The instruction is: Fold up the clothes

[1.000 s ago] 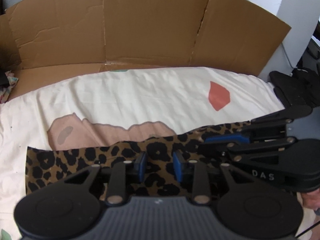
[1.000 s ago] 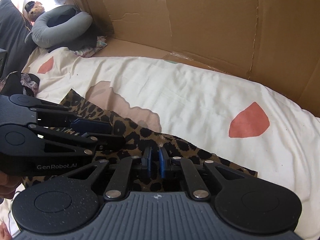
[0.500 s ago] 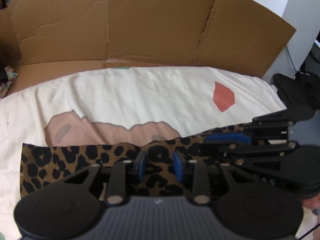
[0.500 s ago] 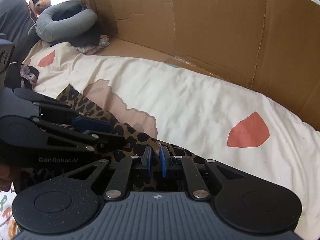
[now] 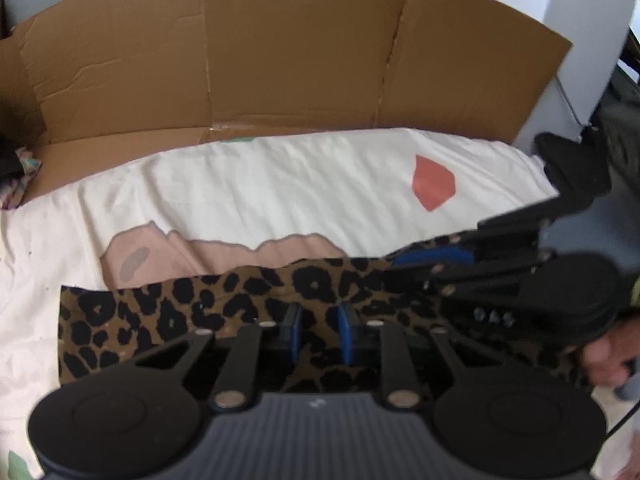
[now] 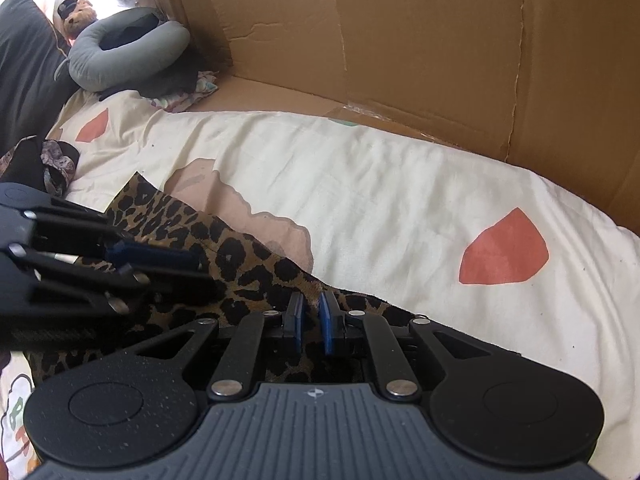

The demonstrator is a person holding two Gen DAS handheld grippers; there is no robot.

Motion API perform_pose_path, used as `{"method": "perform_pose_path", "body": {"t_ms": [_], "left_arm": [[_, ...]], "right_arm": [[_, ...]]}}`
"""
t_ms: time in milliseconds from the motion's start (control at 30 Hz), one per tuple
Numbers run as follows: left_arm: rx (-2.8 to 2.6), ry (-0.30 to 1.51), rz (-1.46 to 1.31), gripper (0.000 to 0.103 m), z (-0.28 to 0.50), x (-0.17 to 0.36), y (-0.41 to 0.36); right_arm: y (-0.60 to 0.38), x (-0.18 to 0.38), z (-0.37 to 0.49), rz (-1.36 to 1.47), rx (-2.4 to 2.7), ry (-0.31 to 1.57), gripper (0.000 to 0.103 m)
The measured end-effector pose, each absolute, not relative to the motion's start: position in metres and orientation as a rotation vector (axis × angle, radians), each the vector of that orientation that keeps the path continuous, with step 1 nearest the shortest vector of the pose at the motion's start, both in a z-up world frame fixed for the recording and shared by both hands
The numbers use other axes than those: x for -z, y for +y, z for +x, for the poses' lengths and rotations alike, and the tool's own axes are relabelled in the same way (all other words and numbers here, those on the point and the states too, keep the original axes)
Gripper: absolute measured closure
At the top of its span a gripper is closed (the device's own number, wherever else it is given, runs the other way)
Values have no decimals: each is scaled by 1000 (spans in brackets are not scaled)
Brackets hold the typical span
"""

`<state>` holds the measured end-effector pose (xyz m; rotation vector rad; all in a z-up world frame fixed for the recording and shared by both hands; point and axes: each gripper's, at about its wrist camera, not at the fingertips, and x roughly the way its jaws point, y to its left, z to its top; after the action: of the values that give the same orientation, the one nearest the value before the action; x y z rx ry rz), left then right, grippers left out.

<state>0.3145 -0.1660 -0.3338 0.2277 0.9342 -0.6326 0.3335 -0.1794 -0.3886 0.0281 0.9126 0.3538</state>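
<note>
A leopard-print garment (image 5: 176,316) lies flat across a cream bedsheet (image 5: 280,184) right in front of both grippers. My left gripper (image 5: 319,334) hovers low over its near part, jaws closing, with the fabric showing in the gap between the blue pads. To its right my right gripper (image 5: 430,266) reaches in from the side at the garment's far edge. In the right wrist view the right gripper (image 6: 311,318) has its pads nearly together on a pinch of the garment (image 6: 236,256). The left gripper (image 6: 160,266) comes in from the left there.
An unfolded cardboard sheet (image 5: 280,60) stands as a wall behind the bed. A grey neck pillow (image 6: 124,56), a soft toy (image 6: 78,16) and dark cushions sit at the far left. Dark clothes (image 5: 580,160) lie at the bed's right end. A hand (image 5: 608,360) holds the right gripper.
The left gripper's blue pads have drawn closer together over the garment. Both grippers and the garment have stayed about where they were.
</note>
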Motion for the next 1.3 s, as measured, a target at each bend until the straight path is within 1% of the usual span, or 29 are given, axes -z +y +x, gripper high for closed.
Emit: {"method": "perform_pose_path", "body": {"t_ms": [167, 300, 500, 633, 733, 767, 800, 867, 900, 933, 967, 1000, 1033, 1067, 1200, 1300], "left_arm": [[661, 932, 177, 80, 320, 342, -156], [663, 923, 191, 80, 317, 343, -156], [651, 908, 189, 80, 313, 344, -157], [650, 917, 167, 80, 315, 343, -155], [620, 926, 73, 80, 313, 337, -146], [613, 925, 45, 83, 312, 334, -143], [619, 915, 34, 83, 309, 329, -140], [638, 888, 43, 83, 301, 320, -137], [648, 871, 64, 83, 296, 316, -137], [655, 855, 87, 82, 293, 314, -138], [661, 839, 111, 79, 290, 311, -139], [667, 823, 134, 77, 286, 309, -140], [669, 814, 153, 72, 284, 308, -141], [665, 819, 166, 71, 284, 311, -142], [656, 850, 196, 71, 284, 328, -143], [649, 845, 222, 66, 283, 337, -139]], "right_arm": [[-185, 384, 343, 69, -371, 954, 88], [-188, 371, 336, 102, -356, 940, 87], [-169, 362, 304, 1, -439, 886, 88], [-153, 372, 298, -102, -460, 907, 86], [-156, 378, 299, -77, -460, 922, 85], [-157, 376, 299, -77, -461, 922, 85], [-158, 375, 299, -78, -461, 921, 85], [-162, 369, 299, -70, -455, 908, 81], [-164, 367, 300, -59, -450, 900, 76], [-167, 365, 300, -47, -446, 893, 67], [-170, 363, 301, -38, -437, 883, 62], [-172, 362, 302, -29, -428, 873, 54], [-174, 360, 303, -28, -420, 861, 49], [-176, 360, 303, -35, -416, 856, 48], [-176, 362, 307, -68, -413, 858, 48], [-176, 371, 309, -87, -407, 870, 47]]}}
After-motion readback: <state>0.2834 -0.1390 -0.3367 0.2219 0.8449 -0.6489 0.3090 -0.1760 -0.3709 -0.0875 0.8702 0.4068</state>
